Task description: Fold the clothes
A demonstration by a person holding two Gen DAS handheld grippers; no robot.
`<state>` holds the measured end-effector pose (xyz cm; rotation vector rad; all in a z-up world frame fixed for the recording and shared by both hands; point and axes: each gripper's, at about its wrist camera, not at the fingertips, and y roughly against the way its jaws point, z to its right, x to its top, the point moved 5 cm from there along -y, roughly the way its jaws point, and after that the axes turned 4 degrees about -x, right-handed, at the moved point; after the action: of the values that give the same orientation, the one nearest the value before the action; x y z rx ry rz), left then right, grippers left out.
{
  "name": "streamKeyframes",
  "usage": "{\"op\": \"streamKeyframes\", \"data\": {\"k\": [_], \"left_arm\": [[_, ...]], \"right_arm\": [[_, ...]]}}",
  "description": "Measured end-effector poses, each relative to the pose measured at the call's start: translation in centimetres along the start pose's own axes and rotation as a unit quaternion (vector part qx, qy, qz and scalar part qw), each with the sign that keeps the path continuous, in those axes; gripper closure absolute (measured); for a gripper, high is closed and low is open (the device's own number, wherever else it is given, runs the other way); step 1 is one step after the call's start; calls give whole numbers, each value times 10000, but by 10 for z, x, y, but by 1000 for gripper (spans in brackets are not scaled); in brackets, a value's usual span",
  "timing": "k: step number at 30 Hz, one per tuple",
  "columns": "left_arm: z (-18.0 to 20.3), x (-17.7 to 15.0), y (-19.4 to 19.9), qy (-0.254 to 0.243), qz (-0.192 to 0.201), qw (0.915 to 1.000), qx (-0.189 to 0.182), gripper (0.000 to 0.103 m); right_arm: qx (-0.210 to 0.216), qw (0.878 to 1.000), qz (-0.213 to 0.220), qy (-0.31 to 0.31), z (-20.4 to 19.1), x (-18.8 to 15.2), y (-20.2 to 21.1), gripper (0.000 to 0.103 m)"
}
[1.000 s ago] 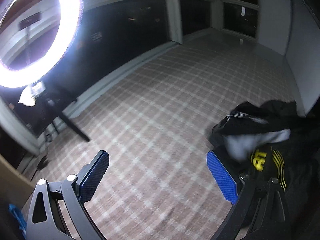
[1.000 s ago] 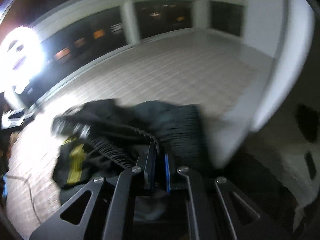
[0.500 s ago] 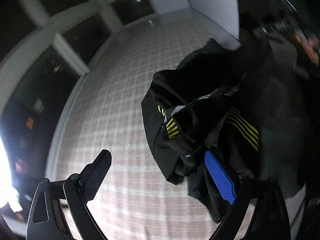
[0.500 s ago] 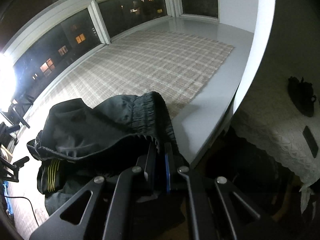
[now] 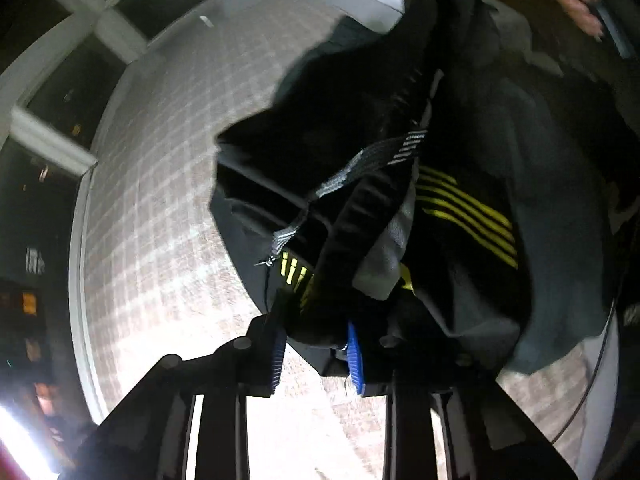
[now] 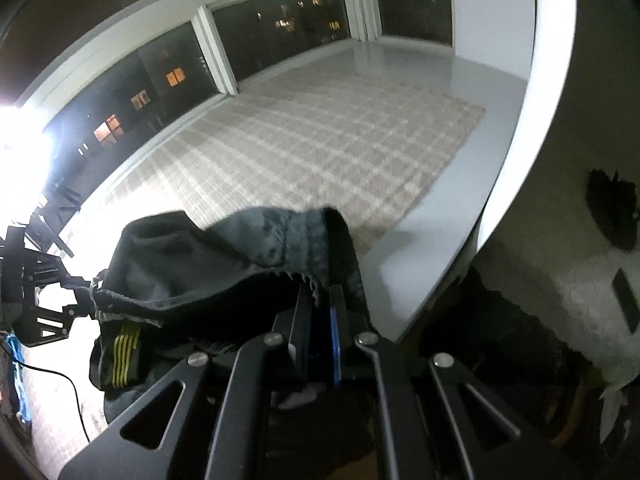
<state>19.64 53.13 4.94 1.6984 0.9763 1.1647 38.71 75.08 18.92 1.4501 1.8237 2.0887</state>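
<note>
Black sports shorts [image 5: 460, 208] with yellow stripes and an elastic waistband hang bunched above the checked cloth. My left gripper [image 5: 316, 344] is shut on one side of the waistband. My right gripper [image 6: 320, 320] is shut on the waistband's other side, and the shorts [image 6: 208, 264] stretch between the two. In the right wrist view the left gripper [image 6: 60, 300] shows at the far left, holding the fabric edge. Most of the garment is crumpled and its legs hang hidden below.
A pink-and-white checked cloth [image 6: 320, 152] covers the white table [image 6: 460, 216] by dark windows. A bright ring light [image 6: 20, 160] glares at the left. A cable [image 6: 76, 400] runs over the cloth. A lace-covered surface [image 6: 560, 280] with dark objects lies right of the table edge.
My left gripper was open beside the shorts; it has closed on the waistband. The right gripper kept its hold and the shorts rose and spread between the two.
</note>
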Motion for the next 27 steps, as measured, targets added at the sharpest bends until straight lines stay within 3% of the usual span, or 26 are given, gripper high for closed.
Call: {"op": "streamKeyframes", "data": {"k": [4, 9, 11, 14, 19, 23, 27], "left_arm": [[-27, 7, 60, 840, 604, 9943, 240, 82], [-63, -9, 179, 1938, 1214, 9672, 1102, 82], [-71, -26, 225, 2370, 1333, 9539, 1267, 82], [-62, -58, 297, 2740, 1539, 9360, 1586, 83], [-26, -98, 374, 2989, 1575, 9254, 1717, 83], [-3, -117, 375, 3201, 1178, 9290, 1433, 83], [-12, -122, 302, 3565, 757, 9282, 746, 82]], "right_arm": [[195, 9984, 430, 327, -29, 33, 35, 96], [556, 9852, 1320, 944, -83, 78, 104, 96], [750, 9767, 1662, 1132, -102, 89, 135, 96], [1131, 9634, 2045, 1317, -124, 98, 178, 96], [1715, 9448, 2312, 1565, -147, 85, 228, 96], [1894, 9437, 2125, 1684, -156, 66, 230, 96], [1568, 9698, 1185, 1444, -149, 55, 138, 96]]}}
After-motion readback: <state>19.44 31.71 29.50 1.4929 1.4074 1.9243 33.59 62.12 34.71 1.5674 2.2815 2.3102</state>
